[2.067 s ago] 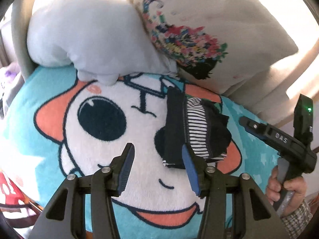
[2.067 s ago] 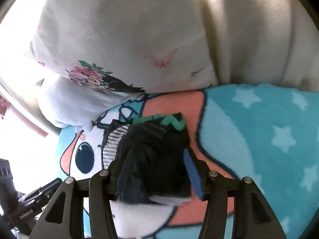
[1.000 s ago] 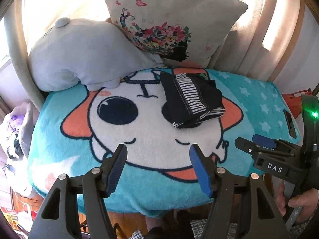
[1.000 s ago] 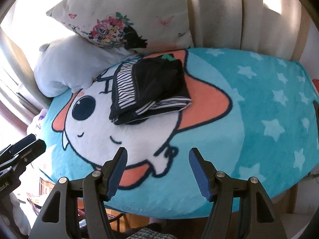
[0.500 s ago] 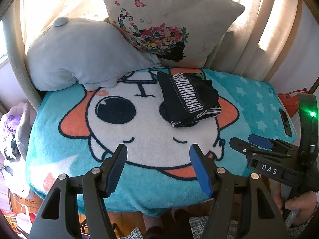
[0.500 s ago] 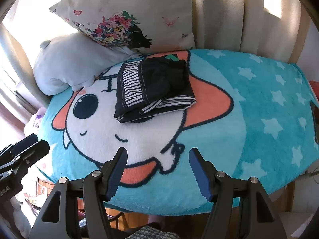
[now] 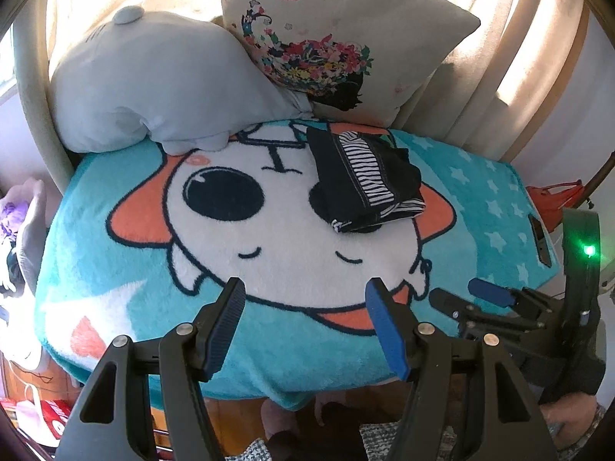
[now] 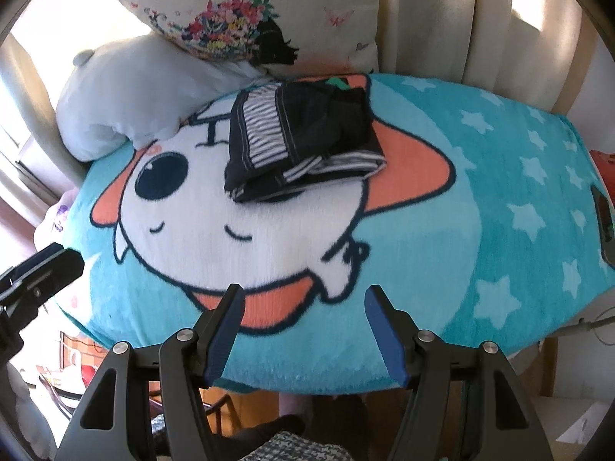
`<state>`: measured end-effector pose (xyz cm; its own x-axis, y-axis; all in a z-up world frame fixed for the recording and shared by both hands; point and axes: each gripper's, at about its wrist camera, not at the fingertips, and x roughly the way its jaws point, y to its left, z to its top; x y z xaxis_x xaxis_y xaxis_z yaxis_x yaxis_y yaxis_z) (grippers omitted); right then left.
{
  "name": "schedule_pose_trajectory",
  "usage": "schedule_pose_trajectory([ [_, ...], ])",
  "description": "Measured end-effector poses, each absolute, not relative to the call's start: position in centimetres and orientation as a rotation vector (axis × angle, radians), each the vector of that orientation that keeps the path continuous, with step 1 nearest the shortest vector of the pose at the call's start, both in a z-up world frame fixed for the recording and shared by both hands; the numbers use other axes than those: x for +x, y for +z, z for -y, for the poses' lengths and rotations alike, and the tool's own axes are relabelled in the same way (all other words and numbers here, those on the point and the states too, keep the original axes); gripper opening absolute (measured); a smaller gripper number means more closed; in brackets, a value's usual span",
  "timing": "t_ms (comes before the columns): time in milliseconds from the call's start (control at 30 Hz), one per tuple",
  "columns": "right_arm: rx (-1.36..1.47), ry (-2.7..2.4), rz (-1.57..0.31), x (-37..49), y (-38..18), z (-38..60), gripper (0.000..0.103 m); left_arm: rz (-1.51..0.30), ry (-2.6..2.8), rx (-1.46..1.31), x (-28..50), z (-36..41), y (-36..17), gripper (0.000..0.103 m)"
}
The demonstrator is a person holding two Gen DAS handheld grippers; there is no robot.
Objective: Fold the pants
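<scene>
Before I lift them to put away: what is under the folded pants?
The folded pants lie on the cartoon blanket, over the character's second eye and orange ear. Whether anything else sits beneath them is hidden.

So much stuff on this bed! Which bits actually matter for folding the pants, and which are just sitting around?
Part of the job:
- folded pants, dark with striped lining
- left tongs, open and holding nothing
- right tongs, open and holding nothing

Just lying about:
- cartoon blanket, the surface under the pants
- floral pillow
- grey plush cushion
- curtains
</scene>
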<state>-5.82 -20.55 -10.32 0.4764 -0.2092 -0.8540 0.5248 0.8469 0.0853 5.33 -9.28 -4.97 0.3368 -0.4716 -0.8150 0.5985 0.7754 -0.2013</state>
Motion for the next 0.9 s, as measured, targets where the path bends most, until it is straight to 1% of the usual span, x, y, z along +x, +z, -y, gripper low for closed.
schedule_pose_trajectory([
  [367,0.352,-0.452,-0.953,-6.0,-9.6,21.8,0.069,-0.937,-0.683,0.104,4.7,10.0,-3.3,0.064],
  [467,0.364,-0.445,-0.935,-6.8,-9.5,23.3,0.070,-0.874,-0.666,0.088,4.0,10.5,-1.9,0.064],
  [533,0.374,-0.438,-0.919,-7.0,-9.2,24.2,0.070,-0.785,-0.626,0.089,3.1,10.8,-0.4,0.064],
  [567,0.375,-0.433,-0.909,-7.1,-8.9,24.9,0.070,-0.731,-0.599,0.085,2.6,10.9,0.5,0.067],
  [600,0.372,-0.427,-0.899,-7.2,-8.5,25.4,0.070,-0.667,-0.561,0.078,1.9,10.9,1.5,0.076],
  [633,0.365,-0.419,-0.889,-7.3,-8.1,25.8,0.070,-0.615,-0.529,0.071,1.4,10.8,2.3,0.082],
  [667,0.353,-0.411,-0.878,-7.4,-7.7,26.1,0.070,-0.535,-0.484,0.062,0.5,10.8,3.6,0.091],
  [700,0.334,-0.403,-0.865,-7.5,-7.2,26.5,0.070,-0.488,-0.458,0.058,-0.1,10.8,4.5,0.097],
  [767,0.298,-0.389,-0.838,-7.5,-6.2,27.2,0.071,-0.390,-0.390,0.064,-1.3,10.9,6.3,0.102],
  [867,0.255,-0.365,-0.823,-7.2,-5.3,28.0,0.072,-0.301,-0.282,0.102,-2.4,11.9,7.8,0.103],
  [900,0.239,-0.352,-0.822,-6.9,-5.0,28.4,0.072,-0.297,-0.280,0.116,-2.4,12.4,8.1,0.103],
])
